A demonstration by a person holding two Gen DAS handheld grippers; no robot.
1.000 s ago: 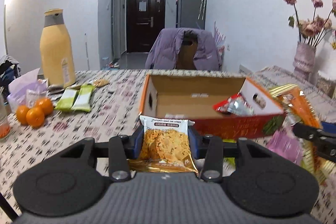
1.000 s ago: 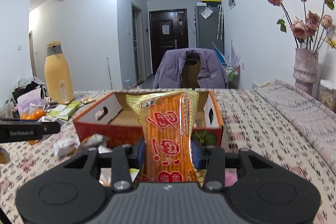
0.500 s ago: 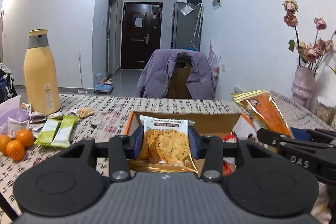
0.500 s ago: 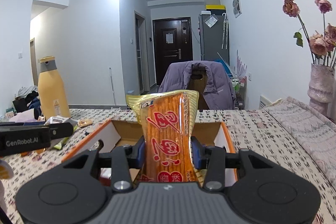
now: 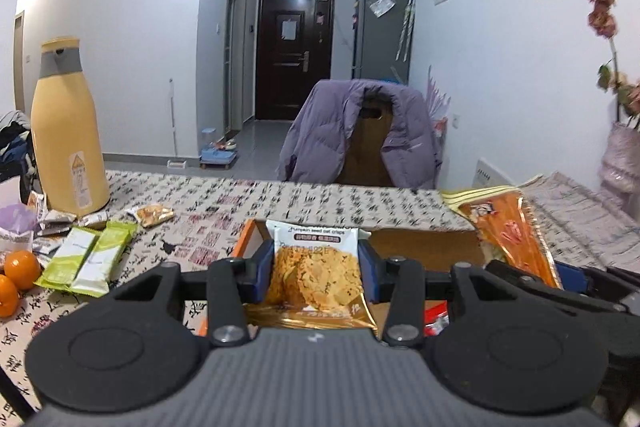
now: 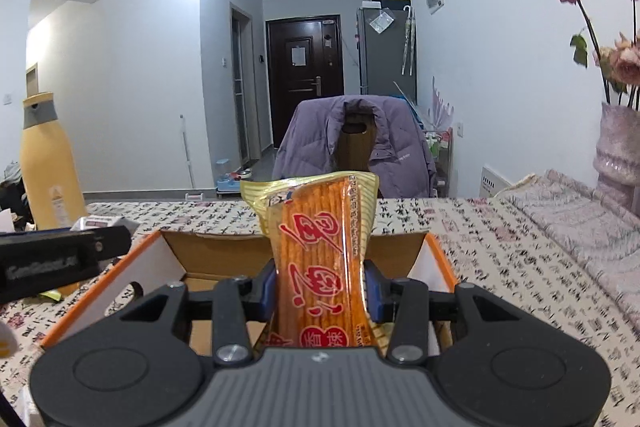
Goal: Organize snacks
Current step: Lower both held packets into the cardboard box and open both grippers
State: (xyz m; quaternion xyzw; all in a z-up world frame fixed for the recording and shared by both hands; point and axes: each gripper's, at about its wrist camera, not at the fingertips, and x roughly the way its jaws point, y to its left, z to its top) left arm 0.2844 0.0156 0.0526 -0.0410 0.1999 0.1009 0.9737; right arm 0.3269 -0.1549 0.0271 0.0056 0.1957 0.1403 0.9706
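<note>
Both packets hover over the cardboard box (image 6: 420,259) at 12 o'clock — left gripper (image 5: 316,267) jaws pinching the crisps packet (image 5: 316,271), right gripper (image 6: 320,291) jaws pinching the orange packet (image 6: 324,267); lower each inside the walls before releasing — 1 at a time.

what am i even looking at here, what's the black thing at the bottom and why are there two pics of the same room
The black shape is a handheld gripper; a person holds one in each hand, and each carries a camera looking forward along its two fingers. So the two pictures show the same table from the left and the right hand.

The left gripper is shut on a pumpkin seed oat crisps packet. The right gripper is shut on an orange snack stick packet. Both are at an open cardboard box.

On the patterned tablecloth are two green snack bars, tangerines and a tall yellow bottle.
</note>
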